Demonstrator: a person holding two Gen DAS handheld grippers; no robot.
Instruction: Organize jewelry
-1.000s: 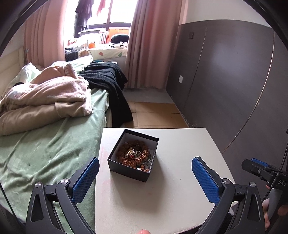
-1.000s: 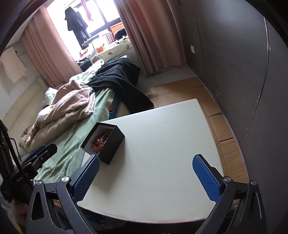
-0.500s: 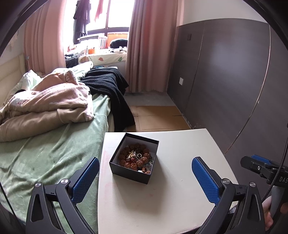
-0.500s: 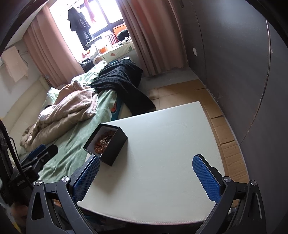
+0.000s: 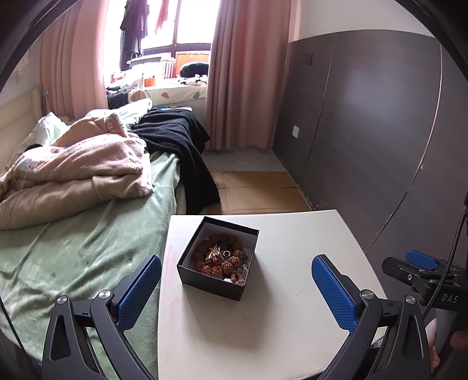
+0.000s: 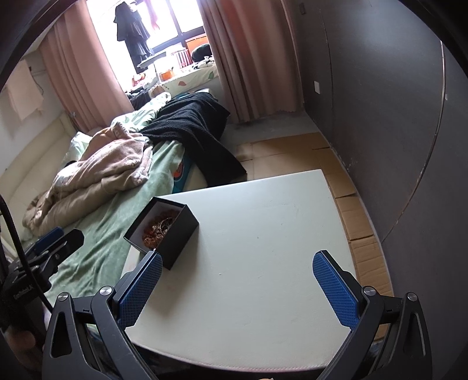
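L wrist cam above table's [image 5: 292,233] near edge, facing window; R cam further right, angled left; both share box [image 5: 218,258].

Inside the black box [image 5: 218,258] the tangle of beads and small metal pieces [image 5: 222,257] is too fine to tell apart; from the right wrist view the box's near wall hides most of it. The bench [image 5: 263,321] runs off the bottom edge in both views, behind the tongs' arms.

A home bedroom; unmade bed [image 5: 87,233], pink curtains [image 5: 242,73], hanging clothes [image 5: 134,26].
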